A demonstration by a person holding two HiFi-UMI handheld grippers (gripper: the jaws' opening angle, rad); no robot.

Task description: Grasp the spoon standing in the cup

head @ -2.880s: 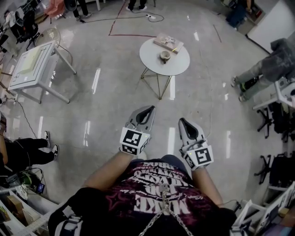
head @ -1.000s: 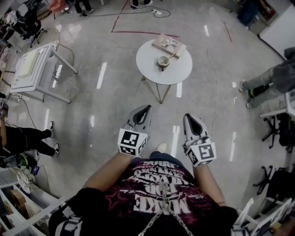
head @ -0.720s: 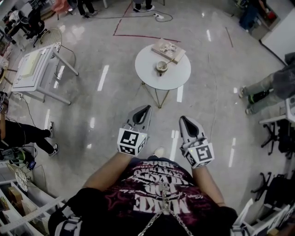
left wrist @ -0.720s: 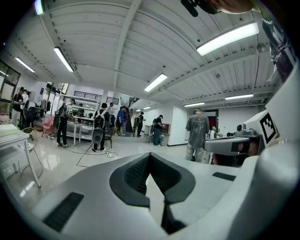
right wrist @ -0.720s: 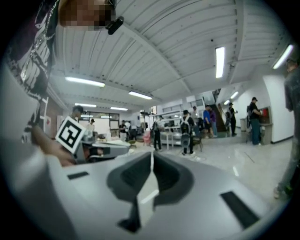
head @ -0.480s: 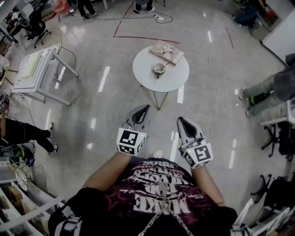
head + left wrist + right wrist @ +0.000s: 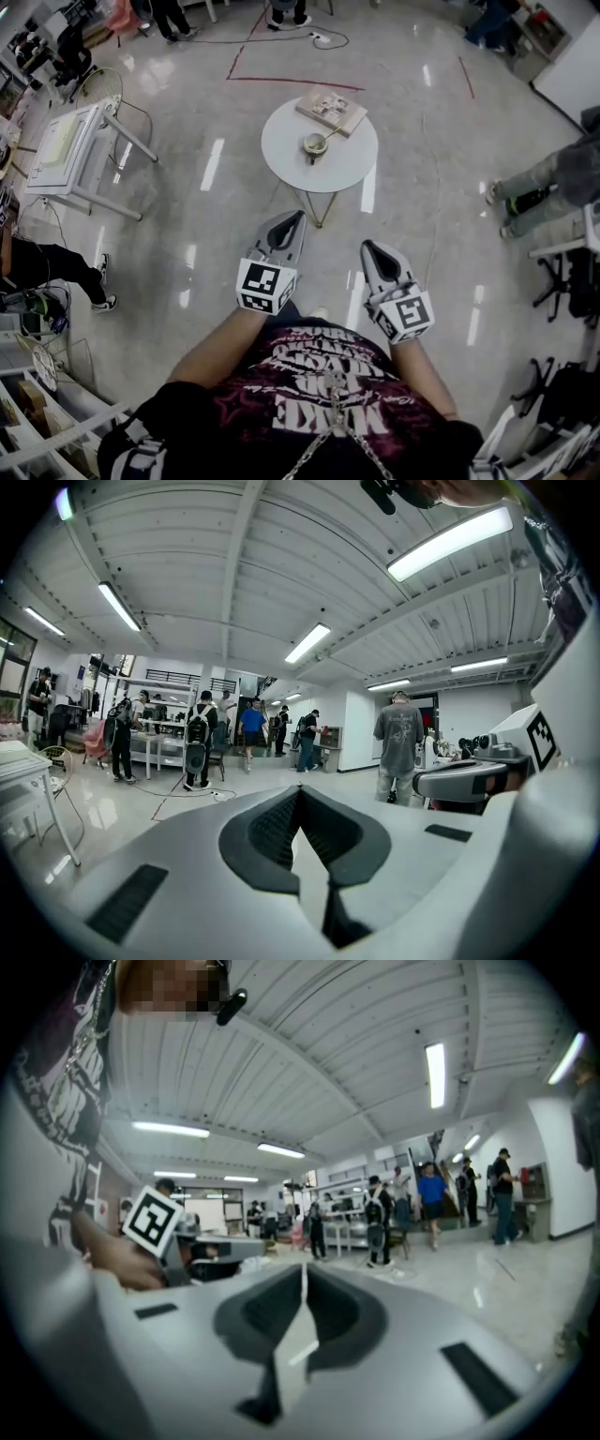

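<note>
Ahead, spoon (image 7: 330, 134): leaned in the cup (image 7: 314, 144) on the round bench (image 7: 281, 161).
Left gripper (image 7: 296, 218): clenched, empty.
Right gripper (image 7: 367, 247): clenched, empty, well apart from the bench.

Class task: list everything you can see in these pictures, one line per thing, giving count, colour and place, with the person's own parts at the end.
Round white table with gold wire legs: one, white, on the floor ahead of the person.
Small pale cup: one, cream, middle of the table.
Spoon: one, golden-looking, standing in the cup, tilted right.
Flat beige book: one, beige, table's far side.
White rectangular desk: one, white, far left.
Red tape line: one, red, floor beyond the table.
Seated person in grey: one, grey, right edge.
Left gripper: one, grey, fingers together, empty.
Right gripper: one, grey, fingers together, empty.
</note>
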